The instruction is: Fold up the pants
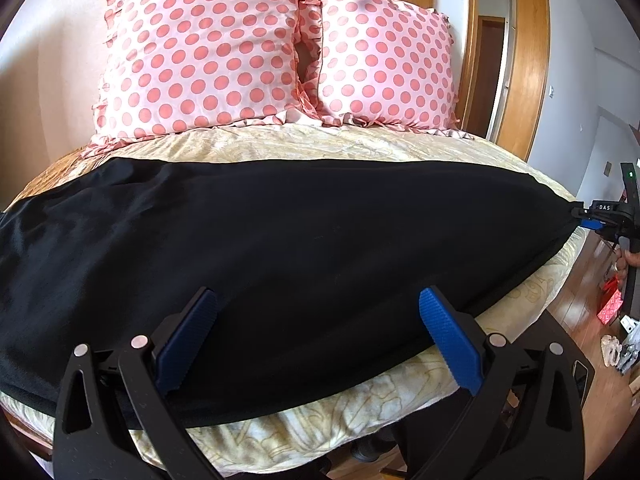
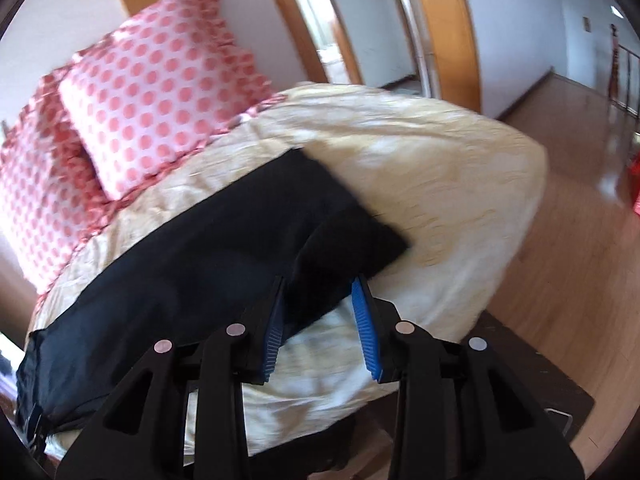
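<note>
1. Pants (image 1: 280, 232) lie flat across the bed (image 1: 360, 144), below the pillows (image 1: 200, 52); seemingly halved lengthwise, cross folds remain.
2. Left hand-held gripper (image 1: 316, 344) gapes wide above the pants' near edge.
3. Right hand-held gripper (image 2: 320, 320) stands apart around their end corner, unclamped.
4. Beyond that end, bare bed gives room.

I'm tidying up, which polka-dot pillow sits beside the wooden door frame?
The smaller pillow on the right in the left wrist view; the bigger one leans against the plain wall.
</note>
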`<state>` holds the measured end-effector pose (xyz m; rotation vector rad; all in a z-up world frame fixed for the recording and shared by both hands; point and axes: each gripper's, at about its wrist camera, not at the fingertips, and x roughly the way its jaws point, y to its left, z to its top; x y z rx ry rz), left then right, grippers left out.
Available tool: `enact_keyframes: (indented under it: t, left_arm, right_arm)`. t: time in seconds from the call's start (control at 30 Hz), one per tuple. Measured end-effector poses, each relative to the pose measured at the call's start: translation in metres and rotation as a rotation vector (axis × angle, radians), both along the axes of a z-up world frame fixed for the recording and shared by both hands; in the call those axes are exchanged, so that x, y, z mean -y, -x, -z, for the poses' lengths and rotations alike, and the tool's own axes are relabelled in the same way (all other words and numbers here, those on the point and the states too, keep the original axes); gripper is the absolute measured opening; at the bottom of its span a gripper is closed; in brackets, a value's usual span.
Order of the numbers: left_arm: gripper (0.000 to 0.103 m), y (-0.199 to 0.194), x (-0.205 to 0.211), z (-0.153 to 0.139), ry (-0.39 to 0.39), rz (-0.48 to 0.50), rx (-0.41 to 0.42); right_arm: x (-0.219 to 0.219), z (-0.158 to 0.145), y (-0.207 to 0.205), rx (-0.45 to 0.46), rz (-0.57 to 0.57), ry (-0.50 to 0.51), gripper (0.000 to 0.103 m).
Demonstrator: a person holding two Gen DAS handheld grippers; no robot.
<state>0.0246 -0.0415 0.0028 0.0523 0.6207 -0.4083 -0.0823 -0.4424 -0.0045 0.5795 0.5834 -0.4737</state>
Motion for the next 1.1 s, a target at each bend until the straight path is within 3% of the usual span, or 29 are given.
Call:
enact_keyframes:
  t: [0.13, 0.23, 0.4, 0.57, 0.67, 0.73, 0.8, 0.97, 1.1]
  left_arm:
    - [0.101, 0.000, -0.003, -0.002, 0.000, -0.009, 0.000]
    - [0.101, -0.001, -0.007, -0.002, 0.002, -0.022, 0.001]
    - [0.101, -0.004, -0.008, 0.000, 0.004, -0.029, -0.010]
    - [0.101, -0.004, -0.008, 0.000, 0.002, -0.028, -0.011]
    - [0.101, -0.004, -0.009, -0.001, 0.001, -0.030, -0.008]
    - [0.101, -0.004, -0.011, -0.001, -0.002, -0.039, -0.003]
    - [0.101, -0.005, -0.016, -0.002, -0.004, -0.055, 0.003]
    - [0.101, -0.007, -0.039, -0.008, -0.001, -0.123, 0.017]
    - [0.101, -0.009, -0.063, -0.012, 0.005, -0.197, 0.023]
  right_arm:
    - [-0.004, 0.000, 0.007, 0.034, 0.064, -0.051, 0.036]
    - [-0.005, -0.005, 0.014, -0.021, 0.174, 0.052, 0.036]
    - [0.011, 0.001, 0.013, -0.004, 0.195, 0.039, 0.039]
    - [0.009, 0.009, 0.010, 0.131, 0.103, -0.064, 0.039]
    - [0.011, 0.013, 0.012, 0.197, 0.105, -0.124, 0.039]
    - [0.015, 0.017, 0.015, 0.229, 0.130, -0.153, 0.031]
    - [0.021, 0.022, 0.018, 0.248, 0.157, -0.180, 0.014]
    - [0.020, 0.020, 0.018, 0.303, 0.141, -0.189, 0.007]
    - [0.002, -0.011, 0.007, 0.383, 0.048, -0.118, 0.007]
